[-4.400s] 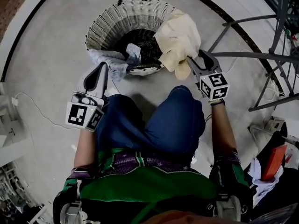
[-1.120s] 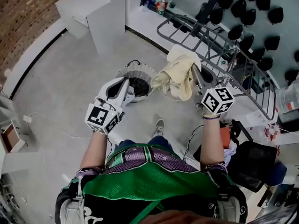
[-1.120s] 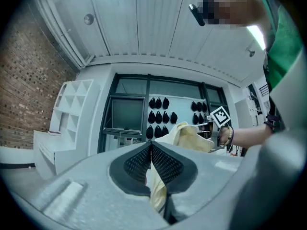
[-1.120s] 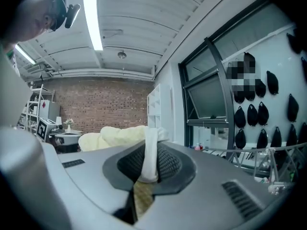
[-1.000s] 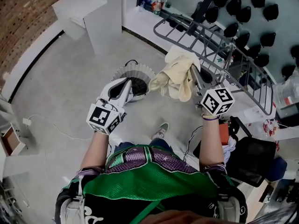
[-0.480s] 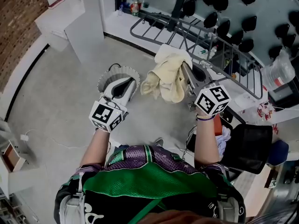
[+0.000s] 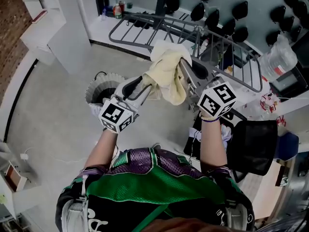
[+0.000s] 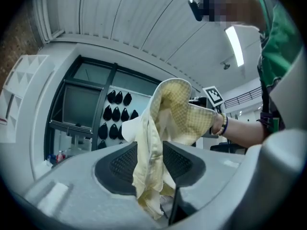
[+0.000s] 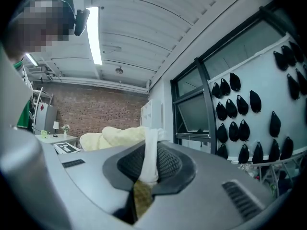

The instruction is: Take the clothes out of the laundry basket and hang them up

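Note:
A cream-yellow garment hangs bunched in the air in front of the grey drying rack. My right gripper is shut on its upper white edge, and the fabric is pinched between the pads. My left gripper has come in from the left. Its jaws are opening, and a hanging fold of the garment drops between the pads without being pressed. The wicker laundry basket stands on the floor below, partly hidden behind the left gripper.
White shelving units stand at the far left. Black caps hang on the wall behind the rack. A black bag and loose items lie on the floor at the right. Bottles sit on the sill.
The view rose from the basket toward the rack. The left gripper moved right to the garment and its jaws came apart around a fold. The right gripper kept its hold.

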The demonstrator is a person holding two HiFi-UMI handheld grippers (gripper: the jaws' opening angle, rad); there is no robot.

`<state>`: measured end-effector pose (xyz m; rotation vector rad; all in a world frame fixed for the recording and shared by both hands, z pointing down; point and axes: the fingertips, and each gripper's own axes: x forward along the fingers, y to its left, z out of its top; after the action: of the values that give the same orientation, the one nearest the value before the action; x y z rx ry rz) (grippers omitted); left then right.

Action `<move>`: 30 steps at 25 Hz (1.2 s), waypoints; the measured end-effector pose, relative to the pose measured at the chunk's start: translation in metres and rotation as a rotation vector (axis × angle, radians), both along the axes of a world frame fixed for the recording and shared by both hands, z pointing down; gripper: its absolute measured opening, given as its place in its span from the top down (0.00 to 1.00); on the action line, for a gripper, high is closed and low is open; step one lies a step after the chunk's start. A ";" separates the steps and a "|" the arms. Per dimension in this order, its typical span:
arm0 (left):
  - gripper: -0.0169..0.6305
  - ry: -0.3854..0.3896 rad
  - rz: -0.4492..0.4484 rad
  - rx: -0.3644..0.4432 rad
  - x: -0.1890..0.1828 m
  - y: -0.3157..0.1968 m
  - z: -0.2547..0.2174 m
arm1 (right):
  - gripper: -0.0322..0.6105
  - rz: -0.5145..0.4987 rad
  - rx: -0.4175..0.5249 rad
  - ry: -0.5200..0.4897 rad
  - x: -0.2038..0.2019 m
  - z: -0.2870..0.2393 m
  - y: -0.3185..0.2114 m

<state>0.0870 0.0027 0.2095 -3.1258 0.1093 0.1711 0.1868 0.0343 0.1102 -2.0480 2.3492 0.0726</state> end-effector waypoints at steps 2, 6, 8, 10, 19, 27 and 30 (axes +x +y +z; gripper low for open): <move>0.73 0.009 0.020 0.006 0.022 0.011 -0.002 | 0.89 0.012 -0.001 -0.002 0.017 0.001 0.010; 0.80 0.010 0.028 0.007 0.056 0.024 -0.004 | 0.89 0.034 0.004 -0.010 0.047 0.002 0.028; 0.92 0.011 0.025 0.018 0.064 0.028 -0.006 | 0.89 0.055 0.002 -0.018 0.062 0.005 0.037; 0.93 0.023 0.025 0.028 0.068 0.031 -0.012 | 0.89 0.076 -0.001 -0.030 0.076 0.010 0.046; 0.94 0.123 0.060 0.079 0.079 0.043 -0.076 | 0.89 0.125 -0.029 -0.084 0.112 0.047 0.071; 0.94 0.175 0.139 0.054 0.119 0.067 -0.112 | 0.82 0.107 -0.112 -0.079 0.125 0.099 0.084; 0.94 0.190 0.153 0.026 0.135 0.074 -0.119 | 0.74 0.085 -0.147 -0.073 0.130 0.114 0.092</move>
<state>0.2220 0.0765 0.0902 -3.0831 -0.1313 0.4676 0.3169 0.1261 0.2243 -2.1740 2.2879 -0.1750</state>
